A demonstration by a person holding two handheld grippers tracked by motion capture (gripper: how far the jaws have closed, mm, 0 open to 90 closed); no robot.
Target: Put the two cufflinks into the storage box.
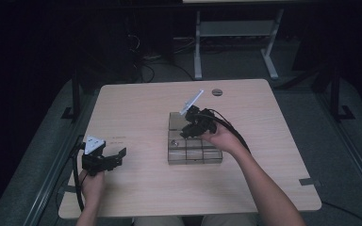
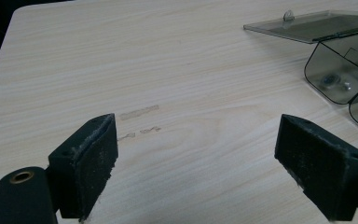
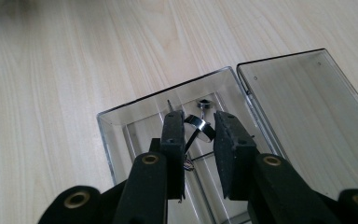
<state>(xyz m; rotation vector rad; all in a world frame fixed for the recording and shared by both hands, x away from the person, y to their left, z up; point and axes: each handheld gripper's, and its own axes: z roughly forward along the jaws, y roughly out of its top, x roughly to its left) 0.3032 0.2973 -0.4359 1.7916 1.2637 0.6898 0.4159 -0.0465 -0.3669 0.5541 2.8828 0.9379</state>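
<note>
A: Smoky clear plastic, that box (image 3: 168, 112), with its flat lid (image 3: 307, 121) swung open and lying beside it on the pale wood-grain worktop (image 3: 51, 93). What is the right gripper (image 3: 199, 130) doing over it?

B: It looks like the carry step. Its fingers (image 3: 230, 149) are clenched on a small shiny metal ring (image 3: 200, 127), held tilted above the box's end compartment. The ring is round, polished and thin-walled, so it could slip on the rough black pads.

A: And what is in the compartment under it?

B: A little metal nut (image 3: 205, 104) lies on the floor there, near the far wall. Thin dividers split the box into compartments.

A: Next move?

B: My guess is either lowering the ring into a compartment or lifting it clear over the wall. Either way the grip must stay firm and the ring must clear the divider.

A: The left gripper (image 1: 104, 157)?

B: Released, with its fingers (image 2: 91, 163) spread wide over bare worktop, well apart from the box.
</note>
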